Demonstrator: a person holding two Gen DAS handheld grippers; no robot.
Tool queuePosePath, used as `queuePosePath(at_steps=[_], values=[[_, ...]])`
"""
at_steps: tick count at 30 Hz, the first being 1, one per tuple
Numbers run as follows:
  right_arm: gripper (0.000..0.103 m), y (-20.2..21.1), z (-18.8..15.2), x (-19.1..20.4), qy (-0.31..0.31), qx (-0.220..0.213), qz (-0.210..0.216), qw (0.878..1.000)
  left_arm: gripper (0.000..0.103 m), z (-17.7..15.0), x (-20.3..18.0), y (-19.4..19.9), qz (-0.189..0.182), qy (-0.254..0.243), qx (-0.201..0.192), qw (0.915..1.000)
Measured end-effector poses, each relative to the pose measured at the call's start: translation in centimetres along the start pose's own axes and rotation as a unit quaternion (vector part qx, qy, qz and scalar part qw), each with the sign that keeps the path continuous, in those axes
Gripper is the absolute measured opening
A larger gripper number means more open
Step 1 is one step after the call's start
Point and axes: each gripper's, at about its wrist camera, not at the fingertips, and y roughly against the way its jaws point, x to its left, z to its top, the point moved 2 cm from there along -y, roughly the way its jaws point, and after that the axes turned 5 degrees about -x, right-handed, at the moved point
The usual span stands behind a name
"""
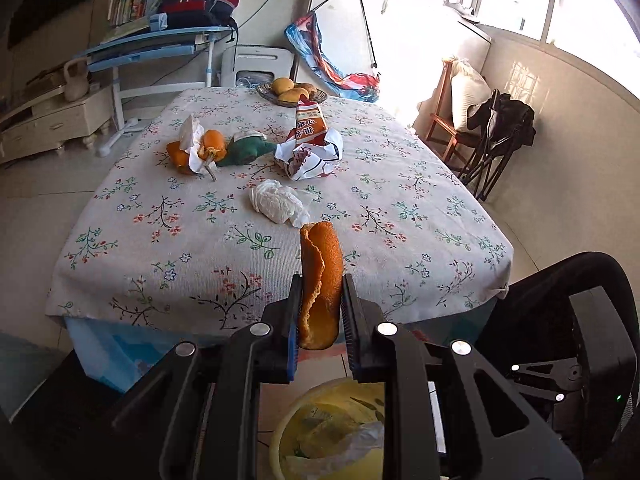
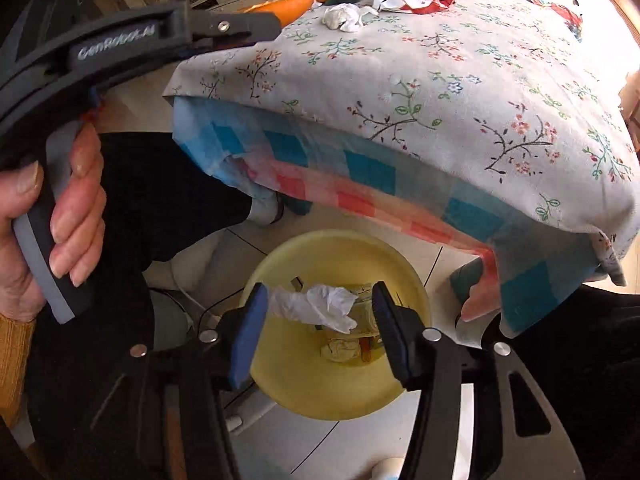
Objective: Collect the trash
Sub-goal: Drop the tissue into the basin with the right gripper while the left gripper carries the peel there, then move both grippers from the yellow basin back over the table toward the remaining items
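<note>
My left gripper is shut on a curled orange peel, held in the air past the table's near edge, above the yellow trash bin. In the right wrist view the left gripper shows at upper left with the peel. My right gripper is open over the bin; a crumpled white tissue clings to its left pad and hangs over the bin. More trash lies on the table: a white tissue, orange peels with tissue, a green wrapper, a carton and wrapper.
The table has a floral cloth over a checked one. A fruit dish stands at its far edge. A black chair is at the right. A blue desk and a fridge stand beyond.
</note>
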Motion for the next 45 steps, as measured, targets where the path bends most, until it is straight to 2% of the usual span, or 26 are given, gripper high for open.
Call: queuePosePath(at_steps=[5, 9, 14, 16, 20, 22, 27, 30, 37, 45], values=[[0.071, 2.5, 1.0, -2.4, -0.073, -0.066, -0.003, 0.995, 0.018, -1.7, -1.5, 0.5, -0.008, -0.009, 0.016, 0.9998], [0.075, 4.4, 1.8, -3.9, -0.117, -0.128, -0.006, 0.985, 0.018, -3.0, -3.0, 0.6, -0.013, -0.029, 0.031, 0.9990], [0.079, 6.6, 2.1, -5.2, -0.149, -0.184, -0.027, 0.971, 0.018, -5.0, -5.1, 1.0, -0.027, -0.064, 0.056, 0.9961], [0.083, 7.3, 2.0, -5.8, -0.162, -0.201, -0.036, 0.965, 0.018, -5.8, -6.1, 1.0, -0.032, -0.084, 0.068, 0.9936], [0.083, 8.1, 1.9, -6.5, -0.186, -0.222, -0.041, 0.956, 0.019, -7.2, -7.7, 1.1, -0.037, -0.123, 0.088, 0.9877], [0.083, 8.1, 2.0, -6.6, -0.191, -0.228, -0.043, 0.954, 0.023, -7.6, -8.1, 1.4, -0.033, -0.139, 0.088, 0.9859], [0.085, 8.7, 1.8, -6.5, -0.189, -0.238, -0.050, 0.951, 0.063, -7.4, -8.2, 2.6, 0.006, -0.152, 0.055, 0.9868], [0.085, 9.0, 1.5, -6.2, -0.186, -0.243, -0.058, 0.950, 0.079, -6.8, -7.7, 3.6, 0.047, -0.150, 0.022, 0.9874], [0.089, 9.6, 0.9, -5.4, -0.175, -0.252, -0.084, 0.948, 0.095, -5.8, -5.3, 5.3, 0.113, -0.118, -0.022, 0.9863], [0.092, 8.1, 1.3, -4.2, -0.142, -0.235, -0.102, 0.956, 0.096, -4.8, -3.3, 5.7, 0.156, -0.081, -0.043, 0.9836]])
